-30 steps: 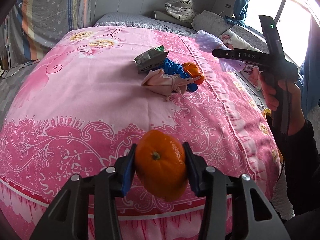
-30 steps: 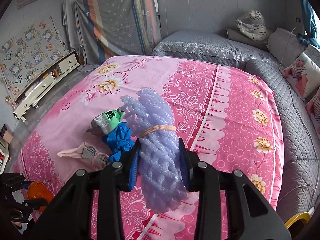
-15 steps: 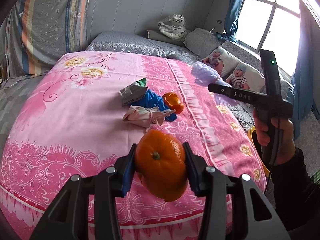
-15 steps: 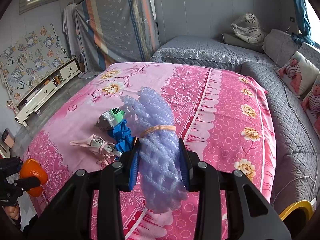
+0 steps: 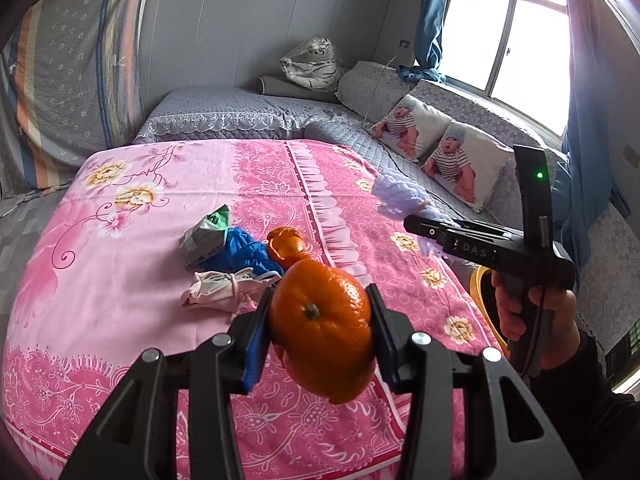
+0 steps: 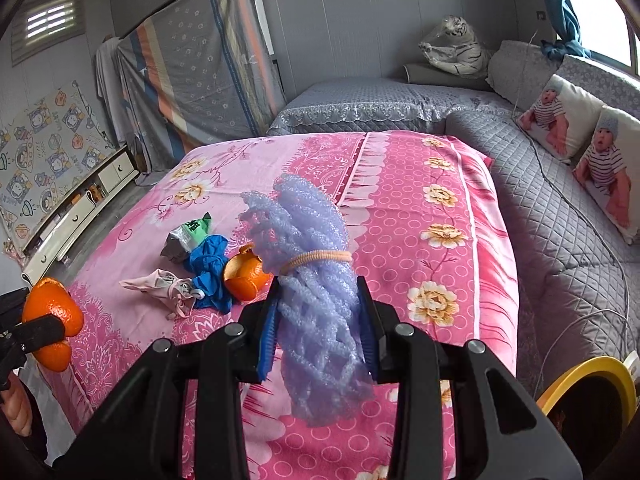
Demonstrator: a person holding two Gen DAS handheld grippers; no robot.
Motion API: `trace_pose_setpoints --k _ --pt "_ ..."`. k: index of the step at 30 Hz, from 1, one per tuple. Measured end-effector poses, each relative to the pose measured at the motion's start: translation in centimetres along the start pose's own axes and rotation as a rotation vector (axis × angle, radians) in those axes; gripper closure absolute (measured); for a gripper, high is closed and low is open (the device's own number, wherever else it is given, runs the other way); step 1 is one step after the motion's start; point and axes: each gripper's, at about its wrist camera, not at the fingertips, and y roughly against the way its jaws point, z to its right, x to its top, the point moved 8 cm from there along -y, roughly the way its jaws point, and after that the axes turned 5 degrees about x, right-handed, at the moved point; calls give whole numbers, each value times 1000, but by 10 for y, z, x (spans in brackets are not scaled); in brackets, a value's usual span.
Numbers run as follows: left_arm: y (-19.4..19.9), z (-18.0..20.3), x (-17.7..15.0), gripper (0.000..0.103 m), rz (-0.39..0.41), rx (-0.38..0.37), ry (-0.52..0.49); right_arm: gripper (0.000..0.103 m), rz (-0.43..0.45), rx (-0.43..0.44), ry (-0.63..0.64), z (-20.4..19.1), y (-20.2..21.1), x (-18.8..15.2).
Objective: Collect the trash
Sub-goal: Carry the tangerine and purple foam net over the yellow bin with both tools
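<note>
The left gripper [image 5: 320, 328] clamps an orange peel [image 5: 325, 326] between its 2 blue pads, held above the pink bedspread [image 5: 120, 300]. The right gripper [image 6: 318, 326] is closed on a purple foam net [image 6: 312, 280]. More trash lies on the bedspread beyond both: a second peel [image 6: 243, 278], blue glove [image 6: 210, 268], crumpled carton [image 6: 185, 238] and pink mask [image 6: 160, 286]. A yellow bin [image 6: 588, 404] stands beside the bed.

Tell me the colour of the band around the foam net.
Peach-orange band around the lilac foam net; clearest in the right wrist view.
</note>
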Motion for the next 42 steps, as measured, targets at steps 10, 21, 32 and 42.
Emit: trace_pose_setpoints --k 10,21,32,42 --pt "-12 43 20 61 6 -39 -71 70 57 -66 -83 51 35 -9" --pt "-36 123 34 61 -5 -139 -201 70 116 -191 -202 125 87 -35" --pt "-62 215 30 61 -30 -248 -321 70 179 -392 -354 207 157 -85" --pt "-76 290 15 61 -54 -321 -423 70 177 -503 -453 251 204 -141"
